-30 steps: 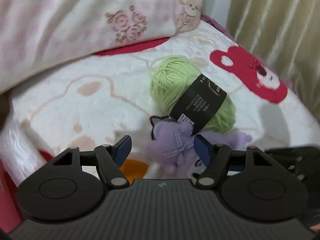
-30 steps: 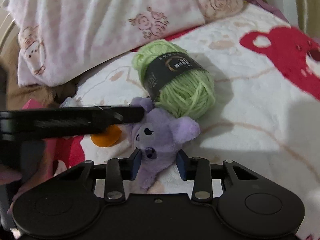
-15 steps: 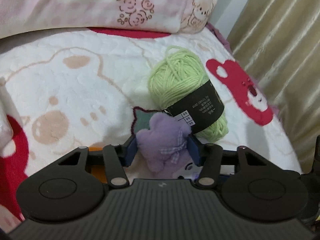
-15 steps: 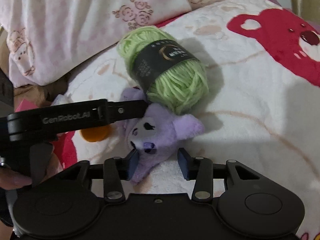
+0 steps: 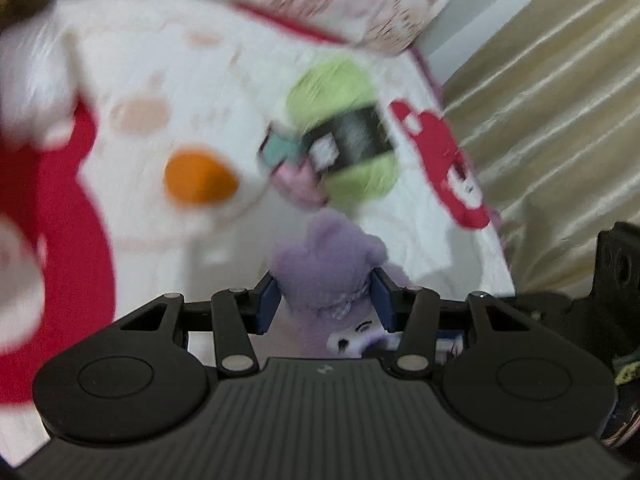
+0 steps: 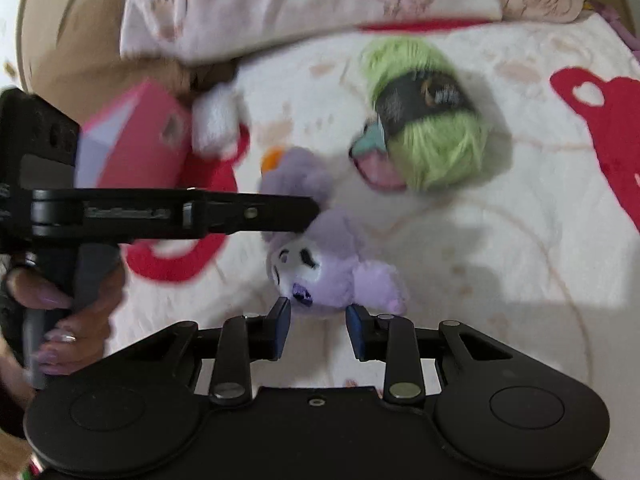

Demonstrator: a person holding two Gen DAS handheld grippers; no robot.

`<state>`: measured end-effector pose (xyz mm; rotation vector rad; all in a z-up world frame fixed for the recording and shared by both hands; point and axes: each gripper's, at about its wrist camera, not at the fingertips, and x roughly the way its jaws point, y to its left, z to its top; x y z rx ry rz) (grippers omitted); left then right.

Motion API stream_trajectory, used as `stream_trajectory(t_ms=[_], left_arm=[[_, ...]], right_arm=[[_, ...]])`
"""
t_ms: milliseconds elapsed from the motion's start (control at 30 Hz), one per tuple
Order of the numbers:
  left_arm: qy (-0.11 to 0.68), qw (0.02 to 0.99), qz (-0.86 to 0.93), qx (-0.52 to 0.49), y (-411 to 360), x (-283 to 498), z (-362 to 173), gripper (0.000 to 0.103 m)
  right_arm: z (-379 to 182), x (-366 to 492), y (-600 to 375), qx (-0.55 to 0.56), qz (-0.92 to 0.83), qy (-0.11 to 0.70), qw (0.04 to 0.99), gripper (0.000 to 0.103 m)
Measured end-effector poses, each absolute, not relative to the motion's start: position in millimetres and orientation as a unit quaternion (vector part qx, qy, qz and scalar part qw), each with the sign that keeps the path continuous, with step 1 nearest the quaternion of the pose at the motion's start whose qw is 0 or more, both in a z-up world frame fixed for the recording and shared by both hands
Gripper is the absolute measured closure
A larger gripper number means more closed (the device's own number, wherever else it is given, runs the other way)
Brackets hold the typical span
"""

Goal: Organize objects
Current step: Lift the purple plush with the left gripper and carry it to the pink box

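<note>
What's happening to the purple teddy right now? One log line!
left gripper: jaws closing, purple plush between them | right gripper: shut, tips at plush | green yarn: on blanket

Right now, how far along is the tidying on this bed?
Early, it seems. Nothing looks put away. In hand: the purple plush toy sits between the closing jaws of the left hand-held gripper; the right hand-held gripper is nearly shut, below the toy. Left on the blanket: the green yarn, an orange piece, a pink box.
</note>
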<state>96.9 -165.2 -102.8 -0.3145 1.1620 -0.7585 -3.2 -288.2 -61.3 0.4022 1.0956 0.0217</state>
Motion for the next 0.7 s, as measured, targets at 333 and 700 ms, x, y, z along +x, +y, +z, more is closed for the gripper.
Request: stream_trajectory(t_ms=[333,700], left_arm=[[0.497,0.822,-0.255,-0.112,-139,93,-115,0.053],[0.441,0.84,-0.307,-0.07,-169,106,-120,0.05]], right_arm=[[-89,-2,-311,0.233,-0.041,0.534,0.812,0.062],[-90,-3,-294,0.257,-0.013,0.506,0.823,0.045]])
